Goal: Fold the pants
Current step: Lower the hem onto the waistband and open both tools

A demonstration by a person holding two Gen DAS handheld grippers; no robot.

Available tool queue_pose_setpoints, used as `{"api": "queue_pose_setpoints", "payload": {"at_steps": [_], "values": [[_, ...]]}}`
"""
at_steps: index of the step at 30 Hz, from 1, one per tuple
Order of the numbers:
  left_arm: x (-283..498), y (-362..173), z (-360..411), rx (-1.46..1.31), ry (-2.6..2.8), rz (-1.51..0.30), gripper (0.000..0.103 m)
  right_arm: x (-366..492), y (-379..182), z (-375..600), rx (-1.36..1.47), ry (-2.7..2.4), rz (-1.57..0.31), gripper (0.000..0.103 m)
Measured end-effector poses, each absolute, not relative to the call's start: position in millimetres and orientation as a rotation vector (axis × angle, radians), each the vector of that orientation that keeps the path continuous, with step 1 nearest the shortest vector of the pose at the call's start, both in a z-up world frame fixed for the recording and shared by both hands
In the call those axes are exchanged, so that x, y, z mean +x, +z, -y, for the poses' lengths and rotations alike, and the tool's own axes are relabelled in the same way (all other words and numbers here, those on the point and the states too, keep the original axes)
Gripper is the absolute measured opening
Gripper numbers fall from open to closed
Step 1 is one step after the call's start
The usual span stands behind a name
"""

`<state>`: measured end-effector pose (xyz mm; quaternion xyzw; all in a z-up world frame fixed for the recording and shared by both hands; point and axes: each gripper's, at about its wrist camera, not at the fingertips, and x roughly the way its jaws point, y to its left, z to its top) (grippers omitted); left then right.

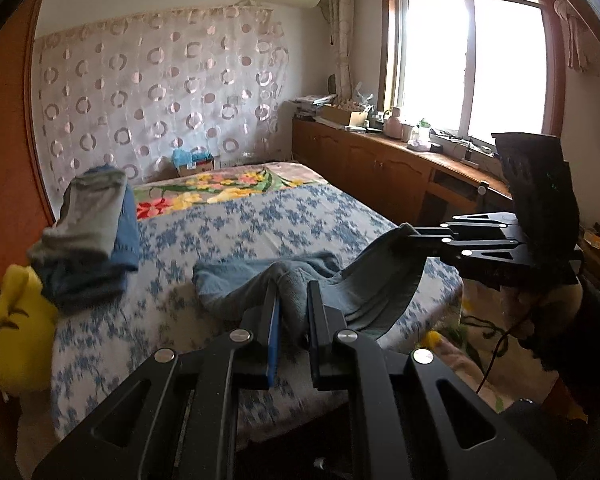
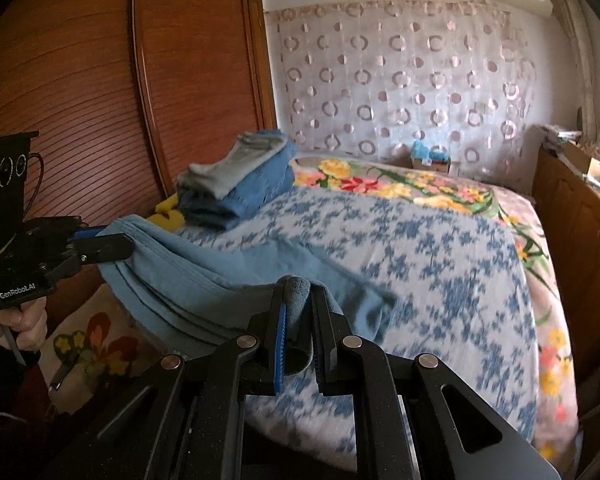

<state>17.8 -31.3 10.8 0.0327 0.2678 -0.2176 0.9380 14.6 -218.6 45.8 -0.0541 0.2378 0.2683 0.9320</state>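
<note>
Left tongs [image 1: 292, 304] and right tongs [image 2: 300, 304] each clamp the blue pants [image 2: 204, 280], lower centre, above the bed [image 2: 440, 248].

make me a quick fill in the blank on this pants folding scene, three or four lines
1. Both grippers are shut on the blue ____.
2. The pants hang between the left gripper and the right gripper over a ____.
3. A stack of folded clothes lies beside the wooden ____.
4. The curtain is patterned with ____.

Missing words: pants; bed; wardrobe; circles
</note>
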Motion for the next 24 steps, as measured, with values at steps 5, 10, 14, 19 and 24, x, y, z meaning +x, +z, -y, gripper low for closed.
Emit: {"api": "queue_pose_setpoints", "payload": {"at_steps": [5,10,14,19,24], "values": [[5,2,33,0.054,-0.454,-0.569,0.013,10,49,225,-0.088,0.553,-0.509,0.011],[-6,-2,35,0.043,-0.471,-0.582,0.013,5,50,234,-0.064,0.555,-0.516,0.011],[-13,-3,39,0.036,-0.484,-0.587,0.013,1,52,236,-0.065,0.554,-0.518,0.011],[-7,-6,37,0.023,-0.474,-0.597,0.013,4,49,235,-0.064,0.545,-0.521,0.011],[7,-13,34,0.011,-0.457,-0.618,0.013,15,31,232,-0.047,0.531,-0.533,0.011]]}}
